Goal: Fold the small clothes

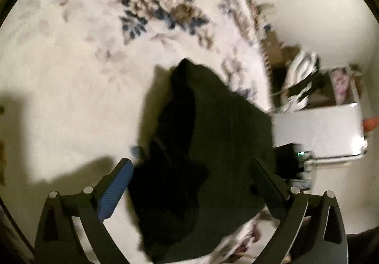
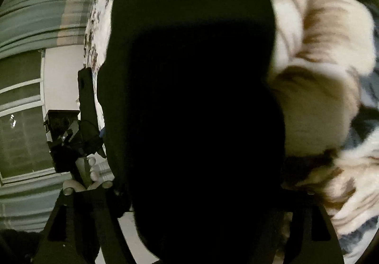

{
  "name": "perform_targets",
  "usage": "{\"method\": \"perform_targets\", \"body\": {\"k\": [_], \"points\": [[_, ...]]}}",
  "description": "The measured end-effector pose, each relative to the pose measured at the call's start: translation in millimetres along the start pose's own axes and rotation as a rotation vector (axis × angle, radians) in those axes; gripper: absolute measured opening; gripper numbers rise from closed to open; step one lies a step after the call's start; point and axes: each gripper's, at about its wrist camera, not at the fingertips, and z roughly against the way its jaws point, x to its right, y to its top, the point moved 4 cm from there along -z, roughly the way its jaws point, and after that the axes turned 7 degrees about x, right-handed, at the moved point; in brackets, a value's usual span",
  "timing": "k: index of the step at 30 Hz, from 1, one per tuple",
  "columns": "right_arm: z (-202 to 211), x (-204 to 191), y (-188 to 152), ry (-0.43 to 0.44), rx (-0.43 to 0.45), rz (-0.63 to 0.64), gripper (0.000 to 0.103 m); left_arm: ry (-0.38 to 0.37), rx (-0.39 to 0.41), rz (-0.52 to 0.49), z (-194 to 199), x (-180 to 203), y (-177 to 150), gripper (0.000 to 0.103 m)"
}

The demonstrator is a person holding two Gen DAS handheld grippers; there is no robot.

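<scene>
Left wrist only: white box (image 1: pixel 317 131).

Both views are dim, warm-toned and smeared by motion blur, and the fisheye lens bends all lines near the round black border. In the left wrist view the dark garment (image 1: pixel 203 145) between the jaws throws a hard shadow to the left of them onto the pale bedspread (image 1: pixel 71 98). In the right wrist view it fills the space between the jaws as a black, detail-less mass.
</scene>
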Motion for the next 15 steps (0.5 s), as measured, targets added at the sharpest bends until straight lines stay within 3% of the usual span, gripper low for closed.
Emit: {"method": "perform_targets", "body": {"k": [2, 5, 10, 15], "points": [[8.6, 5.4, -5.9, 0.011, 0.013, -0.006, 0.098, 0.0, -0.056, -0.007, -19.2, -4.1, -3.0, 0.101], [12.4, 10.4, -4.6, 0.022, 0.012, -0.022, 0.1, -0.026, -0.134, 0.01, -53.1, -5.6, -14.8, 0.103], [3.9, 22.2, 4.3, 0.039, -0.013, -0.048, 0.1, -0.018, -0.126, 0.044, -69.5, 4.6, -10.1, 0.103], [-19.2, 33.7, 6.7, 0.114, -0.059, -0.104, 0.102, -0.092, -0.095, 0.039, -71.7, 16.0, -13.9, 0.103]]}}
